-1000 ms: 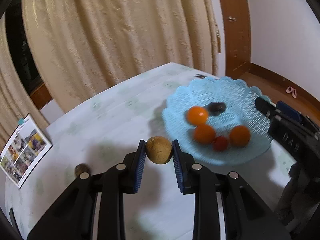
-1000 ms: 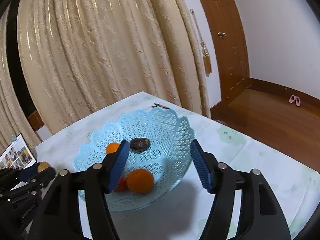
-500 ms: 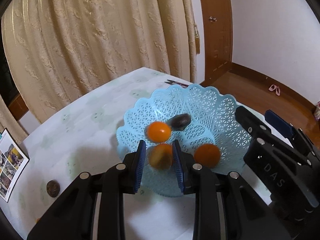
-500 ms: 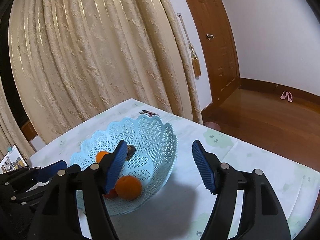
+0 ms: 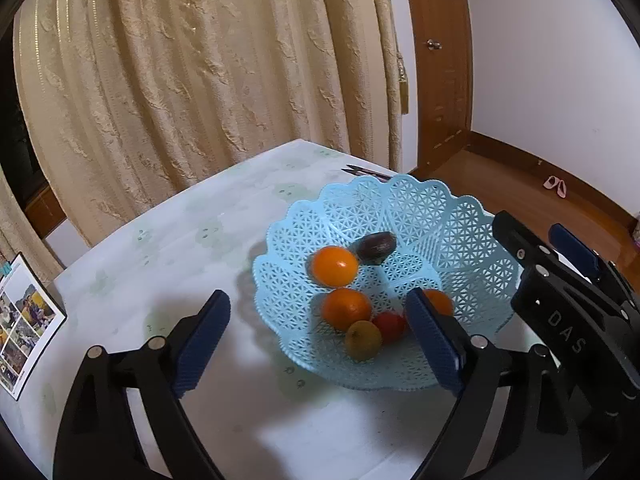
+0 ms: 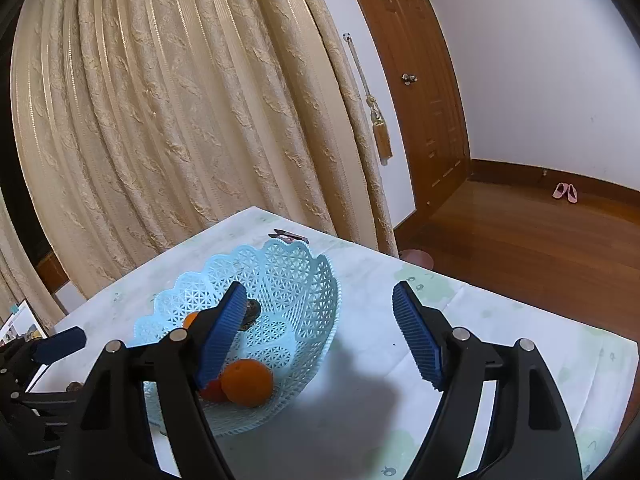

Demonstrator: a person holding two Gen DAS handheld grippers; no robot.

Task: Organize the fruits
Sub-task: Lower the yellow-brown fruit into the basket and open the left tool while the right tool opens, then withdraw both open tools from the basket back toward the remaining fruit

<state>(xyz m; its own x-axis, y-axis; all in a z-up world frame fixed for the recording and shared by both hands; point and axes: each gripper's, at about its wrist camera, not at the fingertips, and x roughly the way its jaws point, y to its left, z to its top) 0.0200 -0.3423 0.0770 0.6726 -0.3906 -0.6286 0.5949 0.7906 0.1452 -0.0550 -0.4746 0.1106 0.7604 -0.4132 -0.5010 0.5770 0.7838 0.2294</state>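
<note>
Brown kiwi [image 5: 363,339] lies in our blue basket [image 5: 460,216], at twelve o'clock between the opening, empty pads of our left claw [image 5: 320,340]; our right claw [image 6: 318,334], also opening, holds nothing.

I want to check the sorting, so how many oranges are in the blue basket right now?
3. One sits beside the dark fruit toward the back, one at the middle, and one is partly hidden behind the left hand-held gripper finger. None seem buried in the basket.
</note>
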